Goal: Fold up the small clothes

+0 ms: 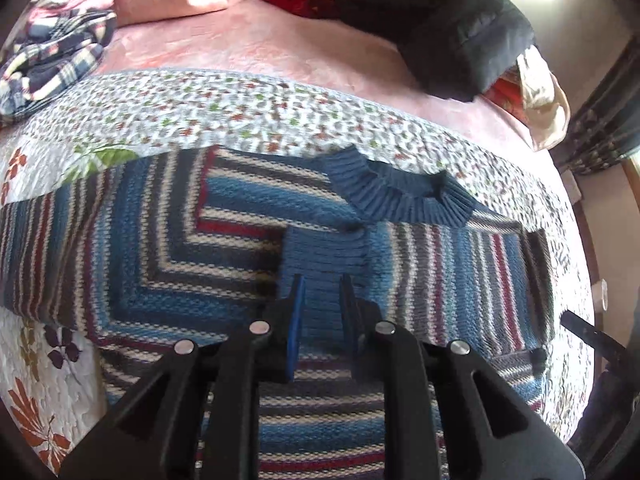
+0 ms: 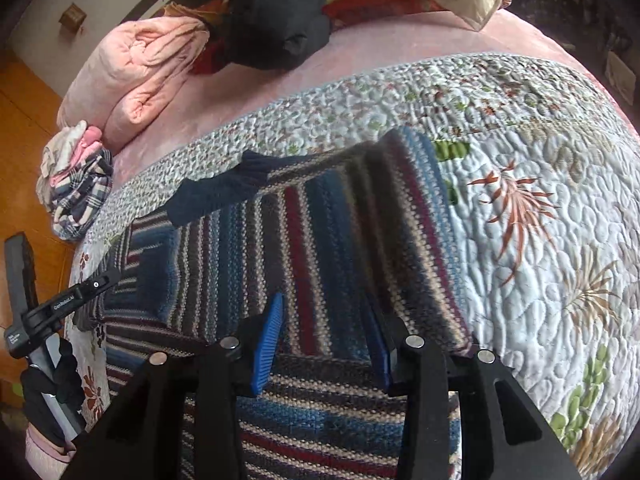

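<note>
A striped knit sweater (image 1: 180,248) in blue, red, cream and grey lies flat on a floral quilt (image 1: 200,116), its dark blue ribbed collar (image 1: 400,196) at the far side. One sleeve is folded across the chest, ending in a blue ribbed cuff (image 1: 324,248). My left gripper (image 1: 322,280) is open just over that cuff, a finger on each side. In the right wrist view my right gripper (image 2: 324,304) hovers open above the sweater (image 2: 320,232) near its right side. A gloved hand (image 2: 52,384) holds the left gripper (image 2: 96,276) at the left edge.
A folded pink blanket (image 2: 136,68), a pile of plaid clothes (image 2: 76,196) and a black jacket (image 2: 280,12) lie toward the far side of the bed. Bare quilt (image 2: 540,200) stretches to the right of the sweater. Wooden floor (image 2: 24,140) shows beyond the bed's left edge.
</note>
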